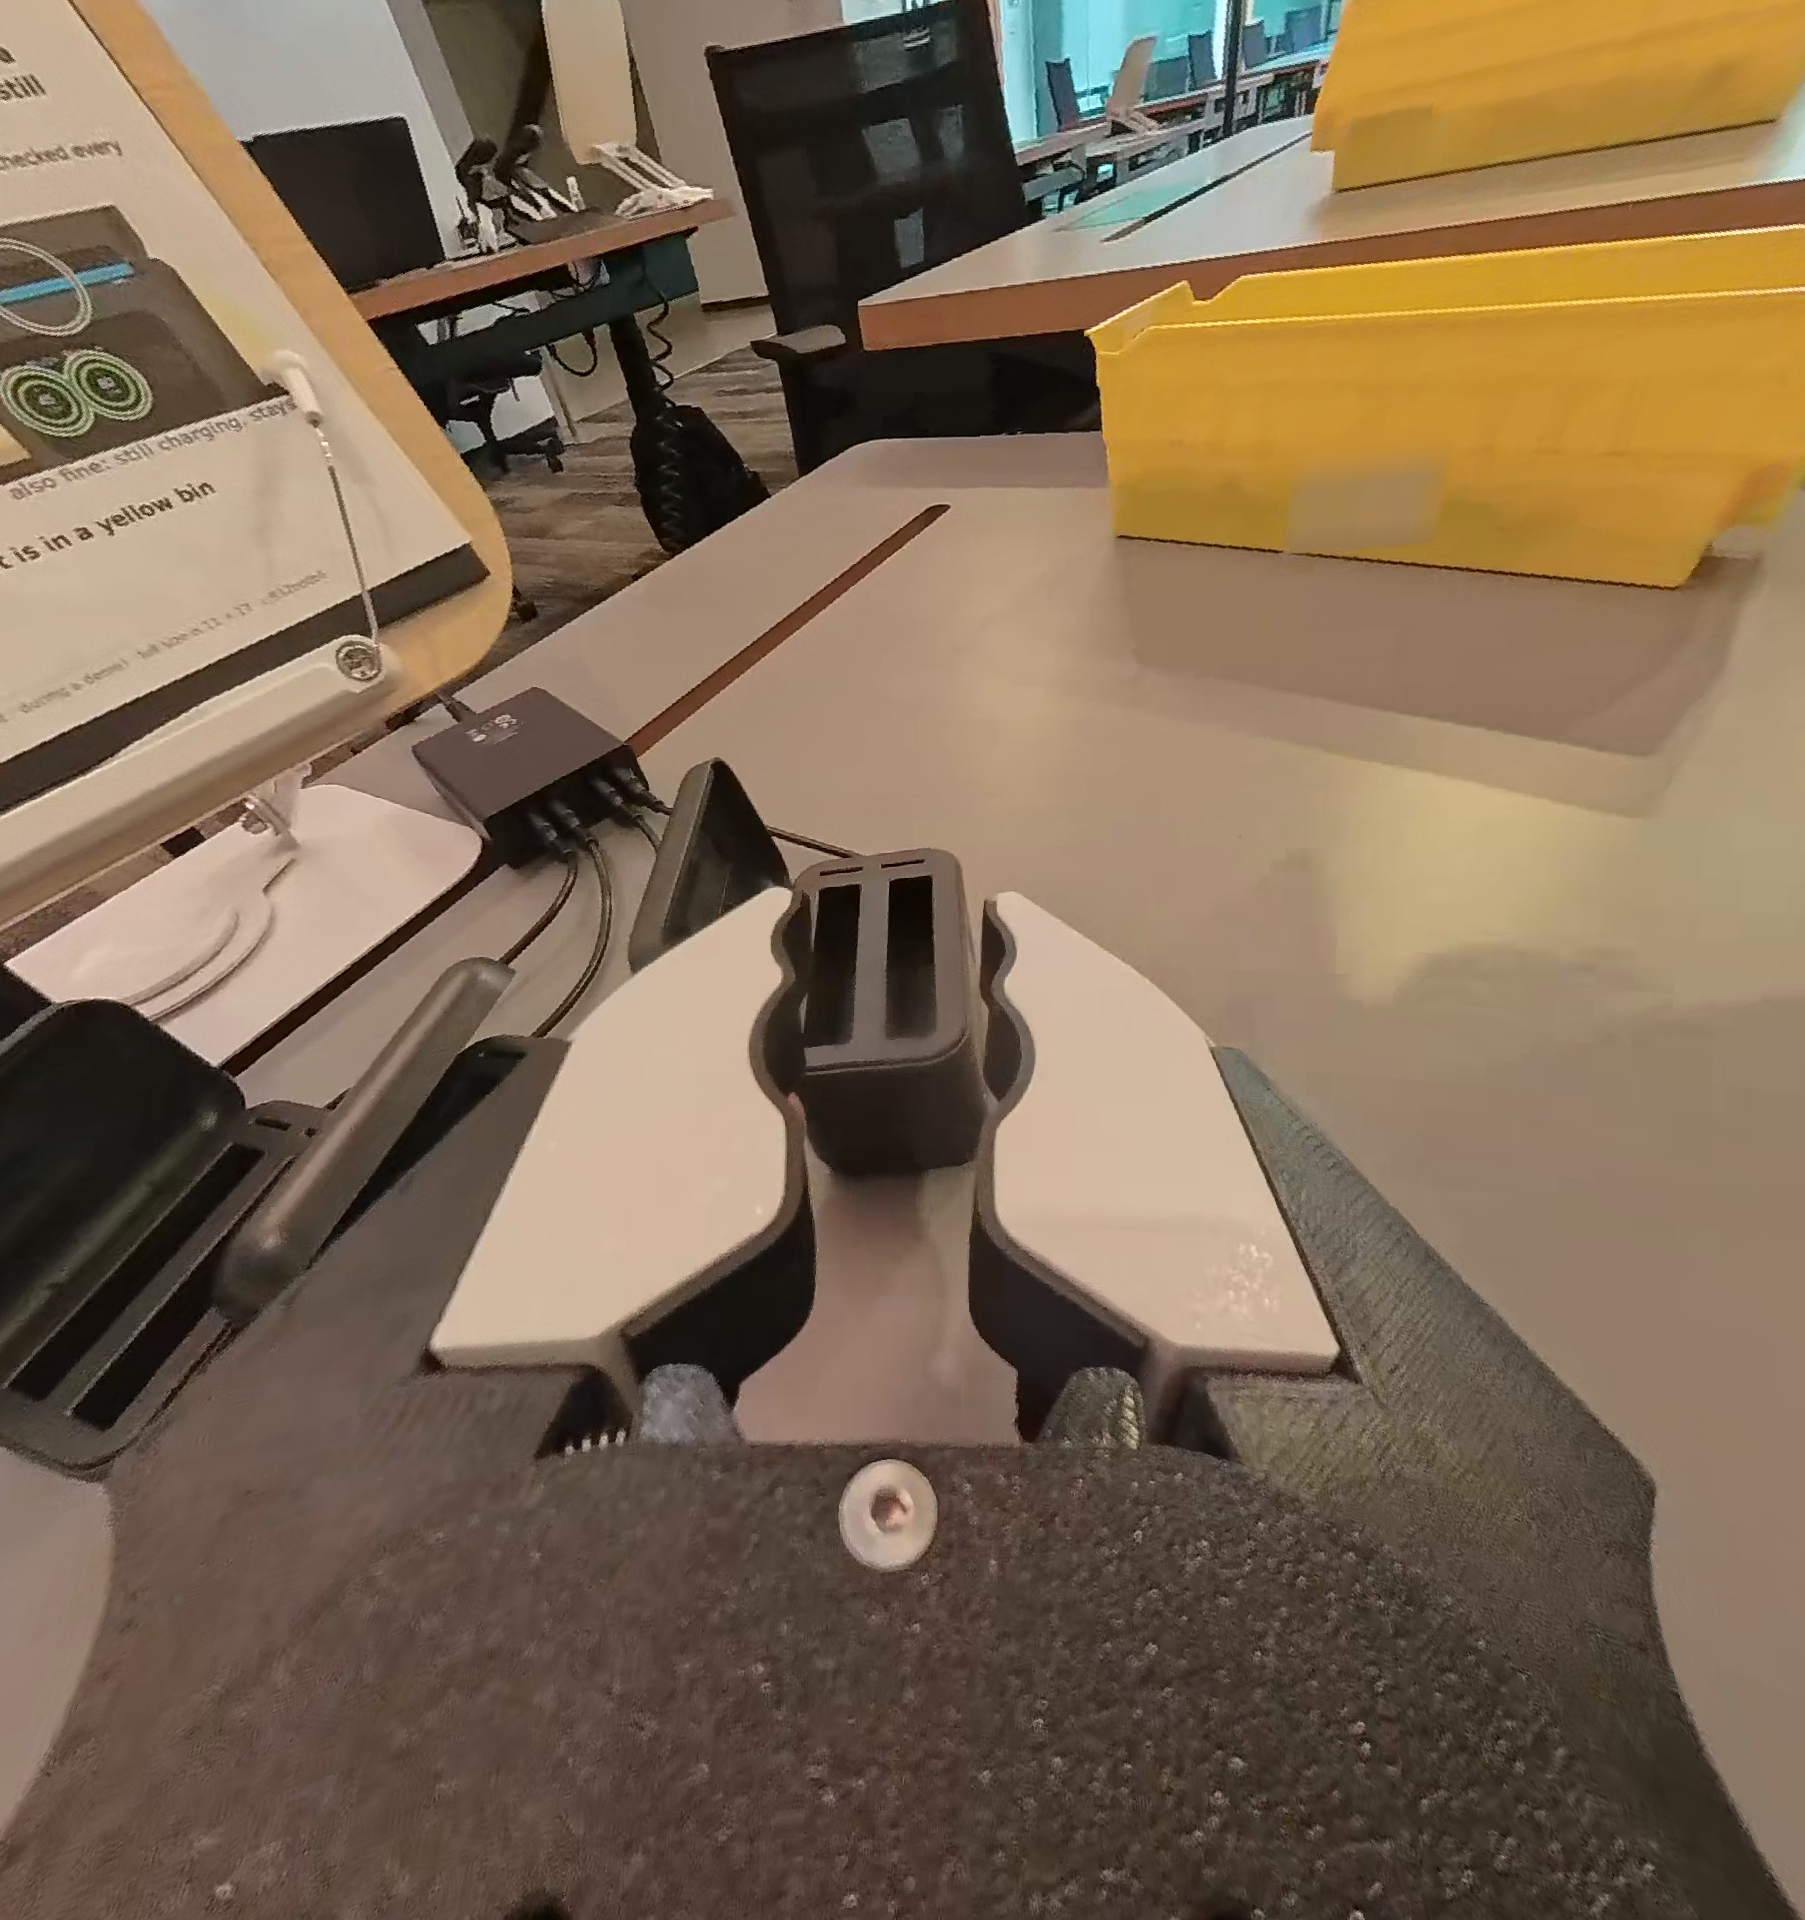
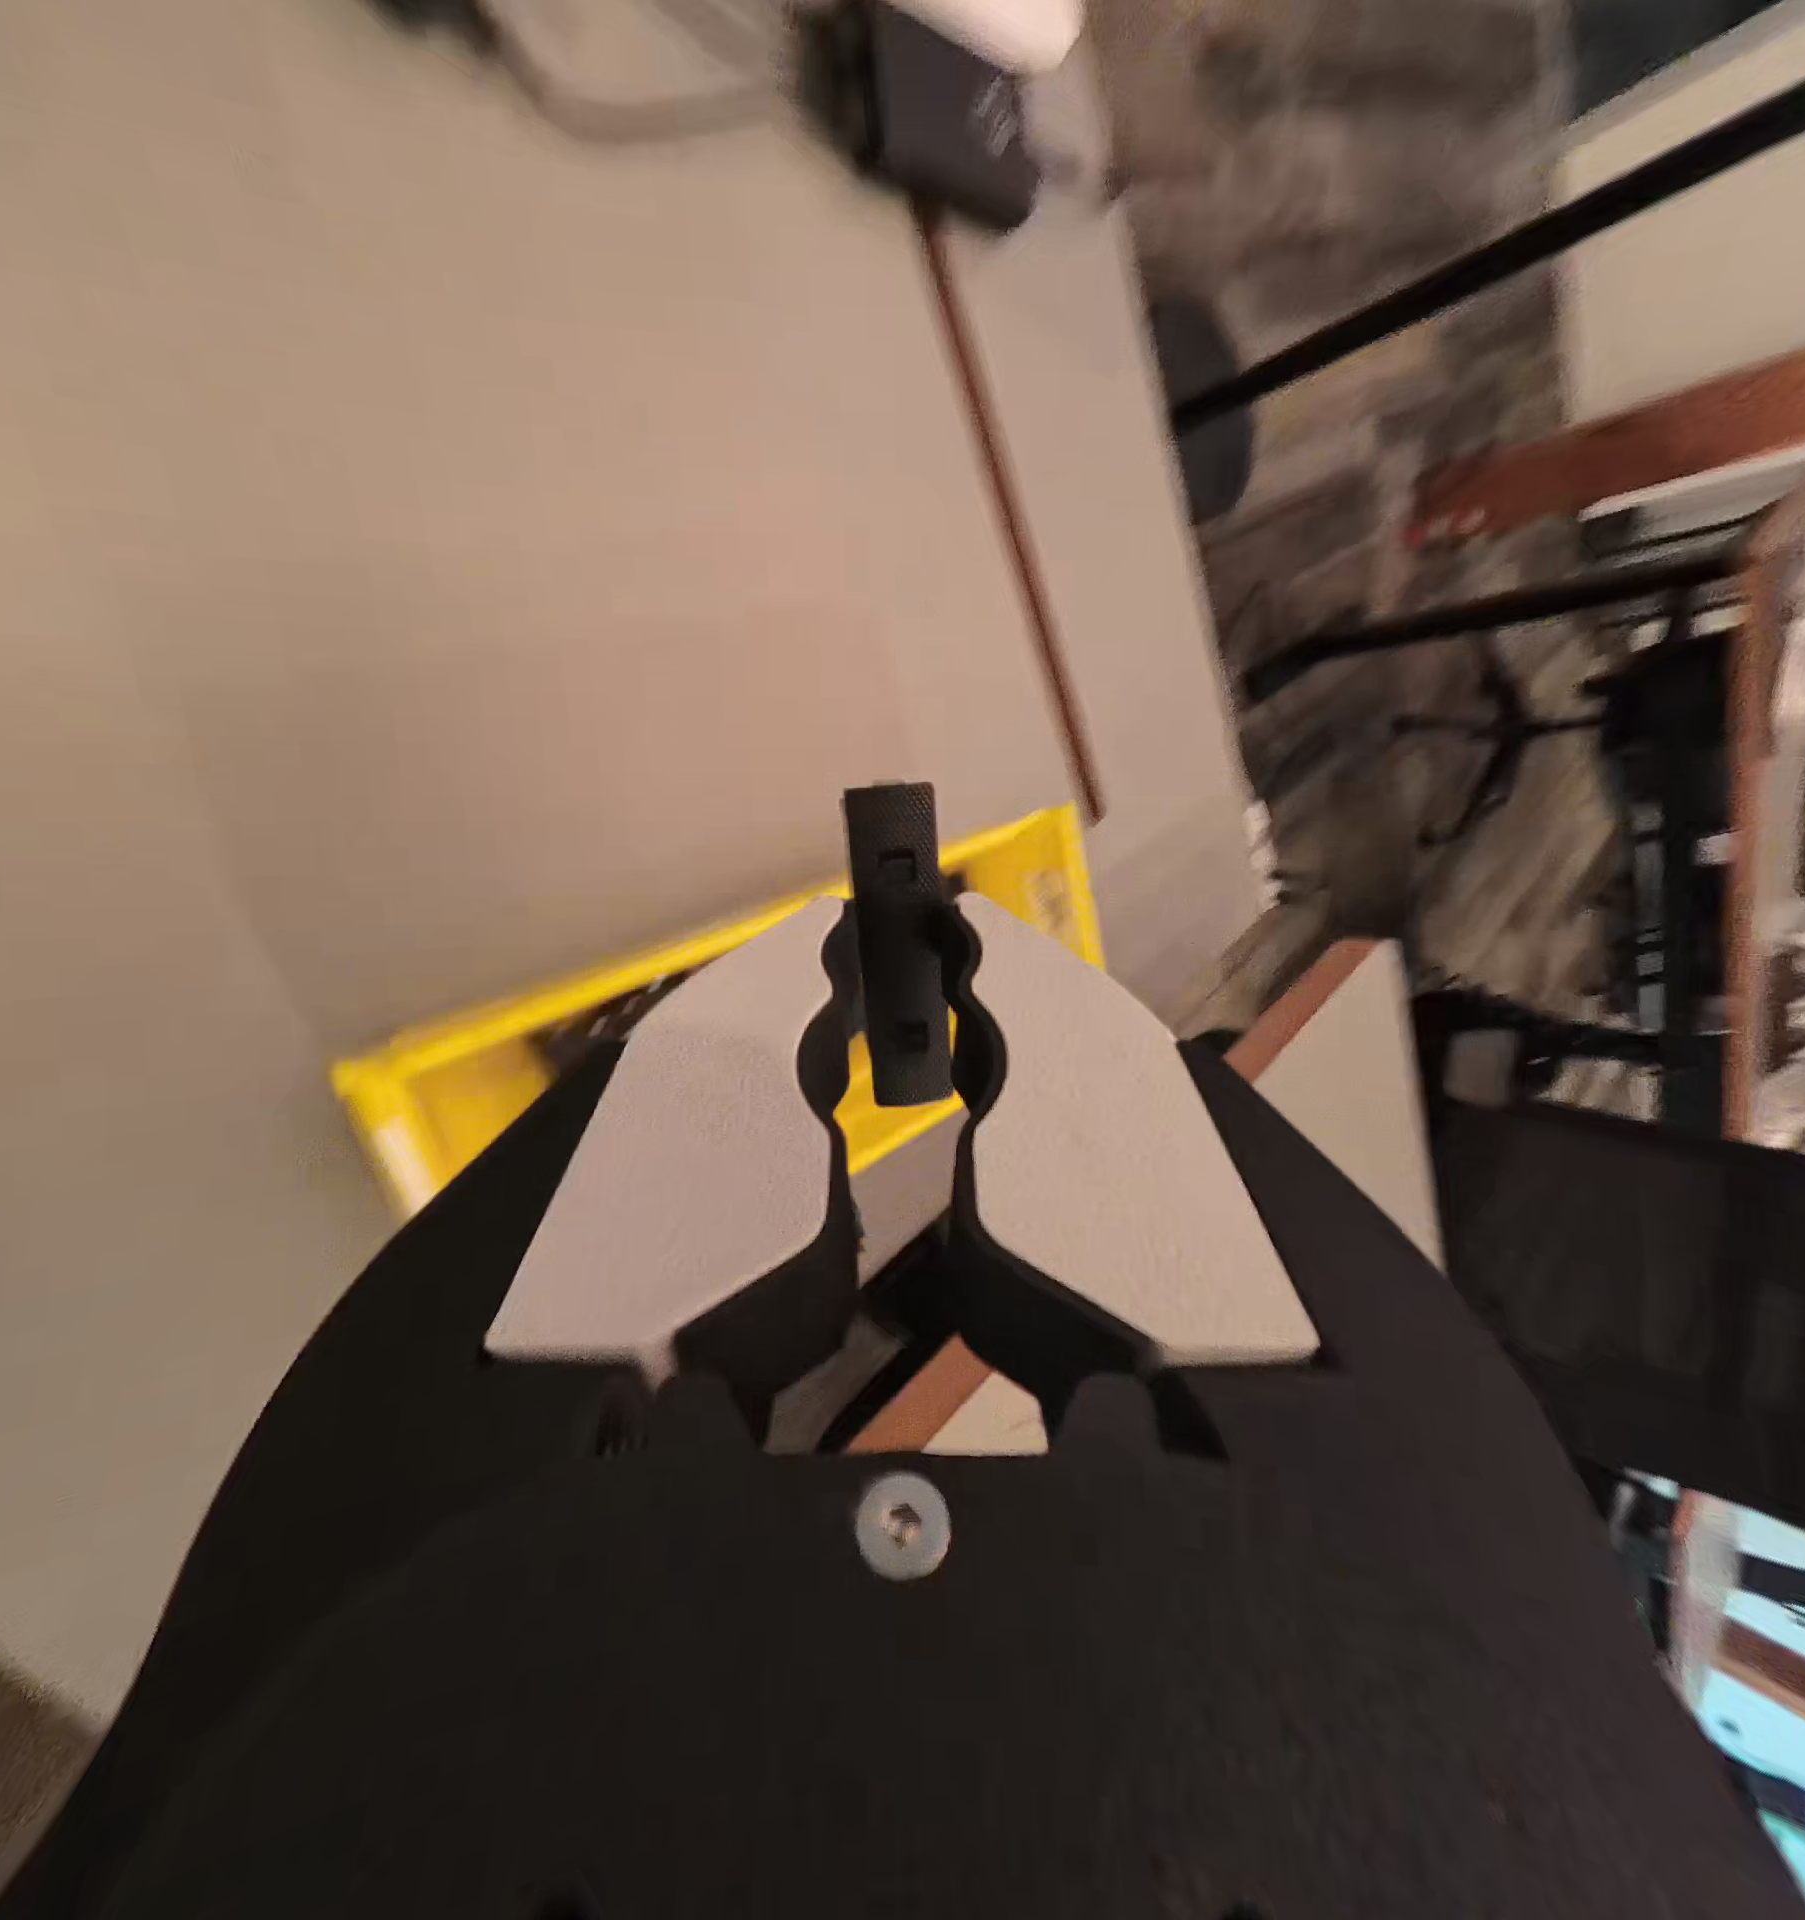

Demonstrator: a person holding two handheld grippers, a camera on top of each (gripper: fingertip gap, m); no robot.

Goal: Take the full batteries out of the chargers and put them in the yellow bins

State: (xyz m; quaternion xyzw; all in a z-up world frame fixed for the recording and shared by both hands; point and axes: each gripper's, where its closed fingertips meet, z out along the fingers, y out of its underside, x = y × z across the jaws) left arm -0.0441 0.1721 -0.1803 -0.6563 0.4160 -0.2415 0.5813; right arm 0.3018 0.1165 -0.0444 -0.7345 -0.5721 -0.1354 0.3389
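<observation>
Right hand-held gripper (image 2: pixel 903 987) pinches a battery (image 2: pixel 898 945) above the yellow bin (image 2: pixel 441 1091); lower before releasing. Left hand-held gripper (image 1: pixel 887 1023) clamps the charger (image 1: pixel 890 997), keep steady on the desk (image 1: pixel 1293 831).

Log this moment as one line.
left hand-held gripper: shut on empty black two-slot charger | right hand-held gripper: shut on black battery, above yellow plastic bin

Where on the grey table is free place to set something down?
The table is bare between the yellow bin and the left gripper. It is crowded left: power hub, cables, chargers, sign stand.
</observation>
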